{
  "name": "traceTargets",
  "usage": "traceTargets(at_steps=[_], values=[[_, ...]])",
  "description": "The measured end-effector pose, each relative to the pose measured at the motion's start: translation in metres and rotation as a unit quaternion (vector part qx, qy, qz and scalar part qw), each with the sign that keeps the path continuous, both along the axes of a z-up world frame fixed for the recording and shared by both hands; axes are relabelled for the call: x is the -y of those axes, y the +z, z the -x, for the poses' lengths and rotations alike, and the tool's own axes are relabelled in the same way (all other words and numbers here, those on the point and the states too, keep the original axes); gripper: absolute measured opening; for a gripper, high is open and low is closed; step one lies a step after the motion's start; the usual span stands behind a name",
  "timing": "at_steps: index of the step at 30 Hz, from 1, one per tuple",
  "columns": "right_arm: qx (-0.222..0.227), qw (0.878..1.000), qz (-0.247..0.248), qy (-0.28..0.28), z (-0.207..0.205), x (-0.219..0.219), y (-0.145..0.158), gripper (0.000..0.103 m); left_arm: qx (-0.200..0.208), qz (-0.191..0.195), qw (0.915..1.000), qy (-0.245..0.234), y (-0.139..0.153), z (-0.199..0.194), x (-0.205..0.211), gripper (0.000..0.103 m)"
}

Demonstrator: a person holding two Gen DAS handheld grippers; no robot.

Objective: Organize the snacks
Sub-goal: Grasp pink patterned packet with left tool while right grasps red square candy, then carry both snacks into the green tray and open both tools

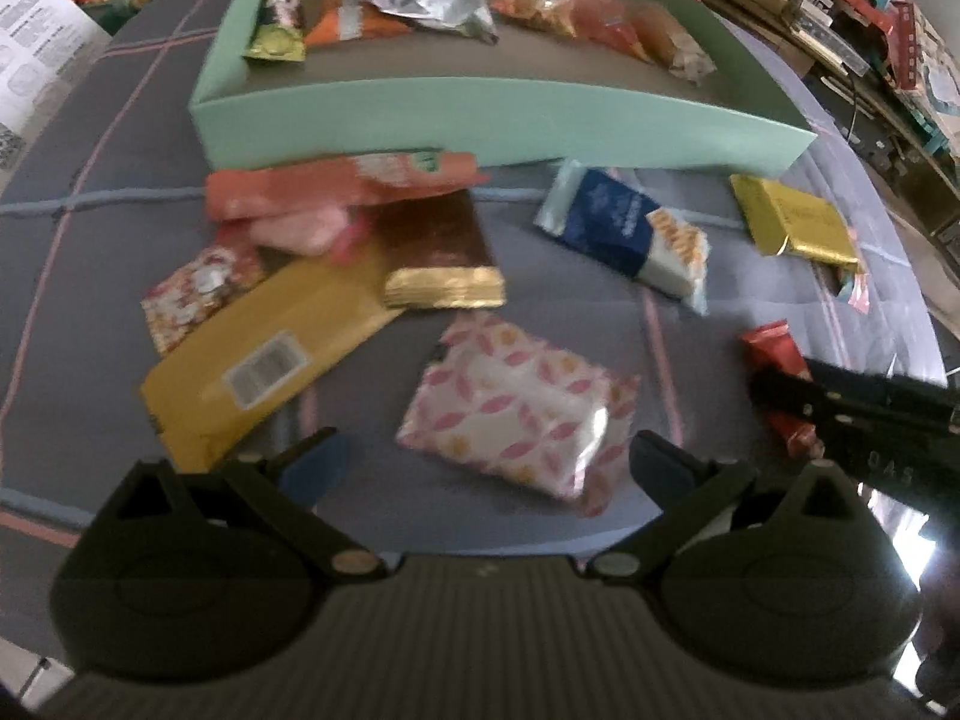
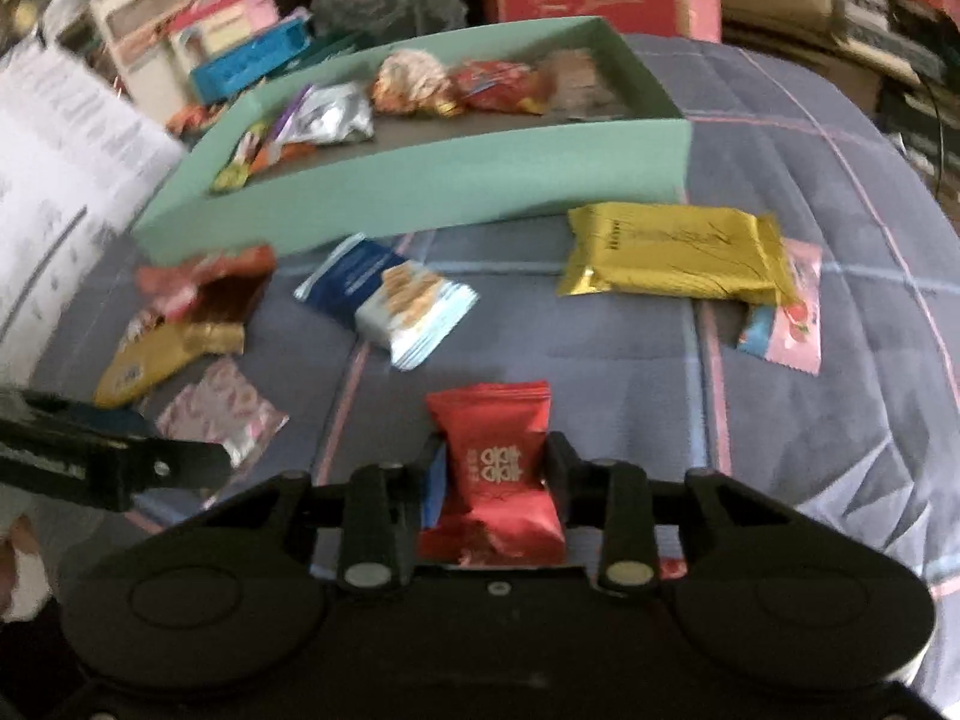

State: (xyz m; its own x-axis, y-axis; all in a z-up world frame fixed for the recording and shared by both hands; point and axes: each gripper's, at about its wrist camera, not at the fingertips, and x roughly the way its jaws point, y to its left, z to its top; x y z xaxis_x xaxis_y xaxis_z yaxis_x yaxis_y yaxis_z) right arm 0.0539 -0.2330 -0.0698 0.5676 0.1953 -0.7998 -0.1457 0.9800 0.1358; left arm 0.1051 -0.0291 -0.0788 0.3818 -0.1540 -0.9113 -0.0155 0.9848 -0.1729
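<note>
Right gripper fingers pinch the red snack packet lying on the quilted bed; slippery wrapper may slide out on lifting. Left gripper wide open, empty, over the pink-patterned packet. Mint tray beyond.

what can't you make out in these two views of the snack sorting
- Near end of the red snack packet: right wrist view, hidden under the right gripper clamped on it.
- Same packet in the left wrist view: mostly covered by that gripper's finger.
- Pink candy wrapper: partly tucked under the gold packet.
- Print on the pink-patterned packet between the open left gripper fingers: motion blur.
- Snacks in the mint-green box: labels blurred, too small.
</note>
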Motion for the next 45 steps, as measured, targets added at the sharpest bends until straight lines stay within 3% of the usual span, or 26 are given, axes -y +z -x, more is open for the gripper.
traceTargets(at_steps=[7,10,14,17,19,21,23,26,28,34,36,38,45], values=[[0.004,0.999,-0.035,-0.007,0.001,0.016,-0.001,0.034,0.006,-0.02,0.9995,0.026,-0.003,-0.028,0.024,0.103],[0.004,0.999,-0.05,-0.017,0.001,0.024,-0.002,0.033,0.02,-0.038,0.999,0.013,-0.004,-0.037,0.036,0.102],[0.009,0.998,-0.062,-0.032,0.001,0.035,-0.004,0.033,0.059,-0.091,0.9929,-0.05,-0.005,-0.034,0.062,0.072],[0.01,0.997,-0.07,-0.034,0.0,0.037,-0.005,0.033,0.074,-0.093,0.9889,-0.089,-0.003,-0.029,0.072,0.061],[0.012,0.997,-0.072,-0.034,-0.001,0.038,-0.006,0.033,0.07,-0.085,0.9892,-0.097,-0.001,-0.028,0.071,0.059],[0.012,0.996,-0.077,-0.034,-0.001,0.039,-0.006,0.033,0.061,-0.077,0.9911,-0.09,0.002,-0.024,0.065,0.063],[0.014,0.996,-0.083,-0.034,0.0,0.041,-0.007,0.033,0.047,-0.073,0.9934,-0.075,0.003,-0.019,0.057,0.078],[0.018,0.995,-0.088,-0.034,0.002,0.041,-0.008,0.033,0.024,-0.091,0.9942,-0.053,0.0,-0.012,0.052,0.086],[0.02,0.995,-0.091,-0.036,0.004,0.043,-0.008,0.033,0.005,-0.096,0.9946,-0.041,-0.004,-0.01,0.053,0.089],[0.021,0.994,-0.099,-0.037,0.005,0.045,-0.008,0.033,-0.001,-0.121,0.992,-0.035,-0.005,-0.004,0.061,0.093],[0.023,0.995,-0.096,-0.035,0.006,0.043,-0.008,0.033,0.006,-0.109,0.9932,-0.04,-0.004,0.0,0.06,0.082],[0.028,0.995,-0.088,-0.033,0.008,0.04,-0.008,0.033,0.025,-0.108,0.9921,-0.058,0.0,0.004,0.063,0.052],[0.02,0.996,-0.075,-0.037,0.005,0.034,-0.004,0.033,0.036,-0.096,0.9916,-0.079,0.007,0.006,0.063,0.05]])
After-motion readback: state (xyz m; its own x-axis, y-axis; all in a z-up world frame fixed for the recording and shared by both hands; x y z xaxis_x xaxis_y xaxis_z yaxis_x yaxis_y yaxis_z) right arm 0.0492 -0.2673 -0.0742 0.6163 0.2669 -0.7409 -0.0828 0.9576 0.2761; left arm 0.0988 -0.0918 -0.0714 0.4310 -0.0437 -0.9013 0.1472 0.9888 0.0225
